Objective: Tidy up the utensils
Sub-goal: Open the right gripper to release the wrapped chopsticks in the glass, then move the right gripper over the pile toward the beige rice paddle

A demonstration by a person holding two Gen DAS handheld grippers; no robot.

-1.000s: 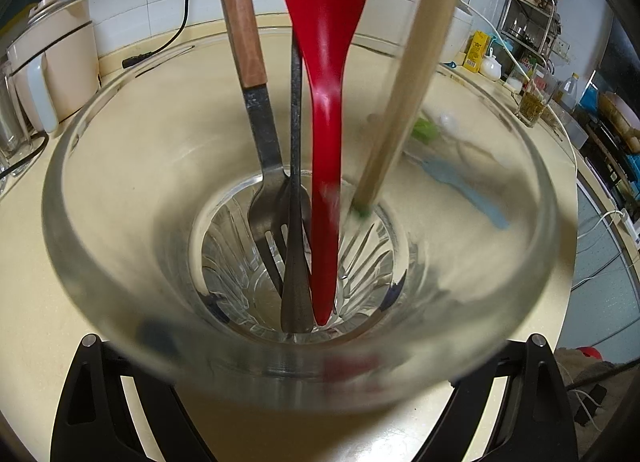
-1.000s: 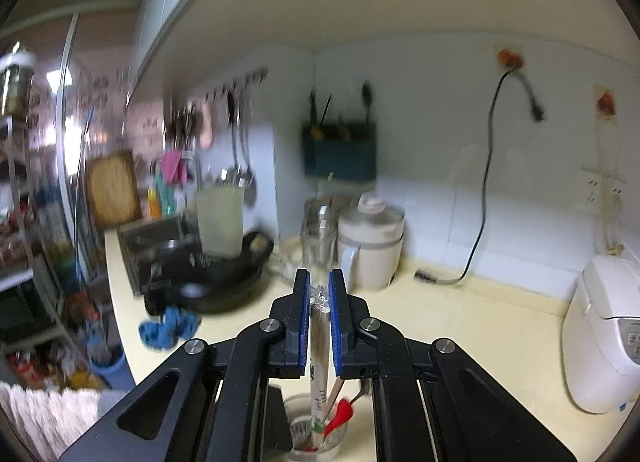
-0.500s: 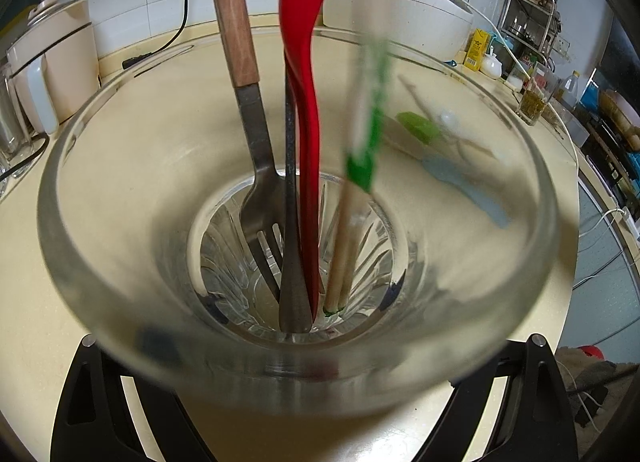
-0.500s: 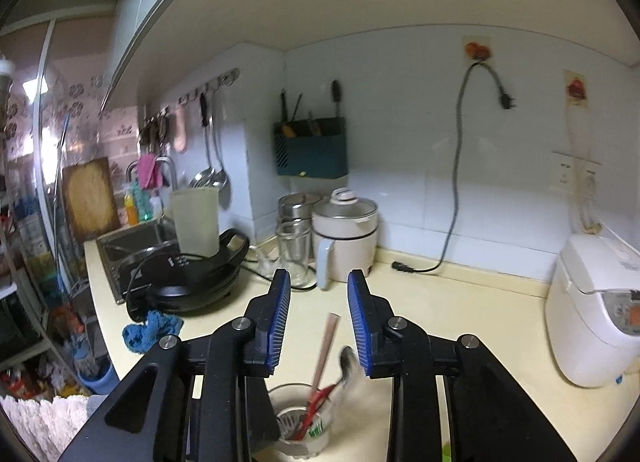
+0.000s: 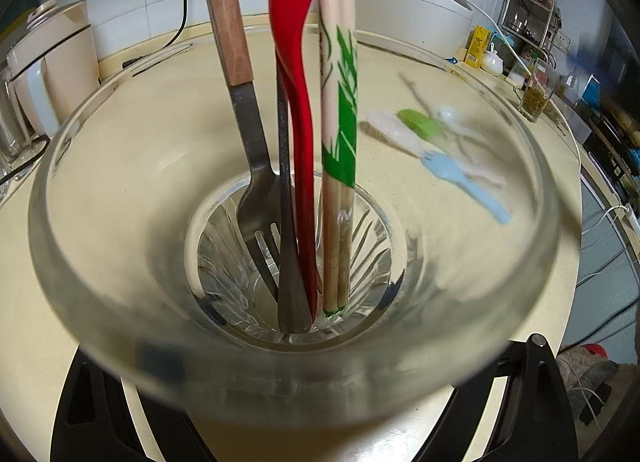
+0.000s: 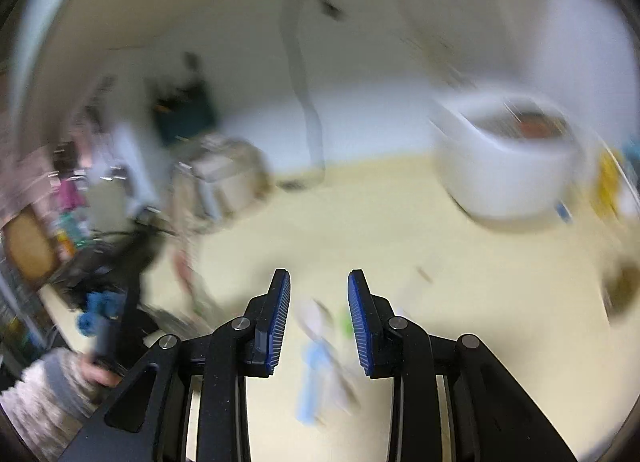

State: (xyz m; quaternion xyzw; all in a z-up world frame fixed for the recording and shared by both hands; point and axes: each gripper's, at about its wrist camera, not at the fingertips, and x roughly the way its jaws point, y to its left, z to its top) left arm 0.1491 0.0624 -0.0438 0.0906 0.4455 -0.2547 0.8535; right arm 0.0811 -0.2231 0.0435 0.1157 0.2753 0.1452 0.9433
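Left tool (image 5: 316, 414): closed round the base of the glass cup (image 5: 532, 198), its two black arms showing either side below the rim. The cup stands on the desk (image 5: 120, 150) and holds a wooden-handled fork (image 5: 240, 110), a red spoon (image 5: 298, 114), a dark slim utensil between them, and the wrapped chopsticks (image 5: 340, 110), all upright with their working ends at the bottom.

Right tool (image 6: 319, 312): jaws have just been opening and now stand apart, holding nothing.

Remaining items: a loose cluster on the desk to the right of the cup, seen through the glass, comprising a blue plastic fork (image 5: 460, 178), a green piece (image 5: 420, 122) and pale utensils. In the blurred right wrist view this cluster lies directly ahead of and below the right tool, near the desk's front edge; the blue fork (image 6: 314, 386) runs roughly along the tool's pointing line.

Judgement: the right tool is the nearer and the free one. The coming pickup depends on its jaws straddling the fork's handle crosswise.
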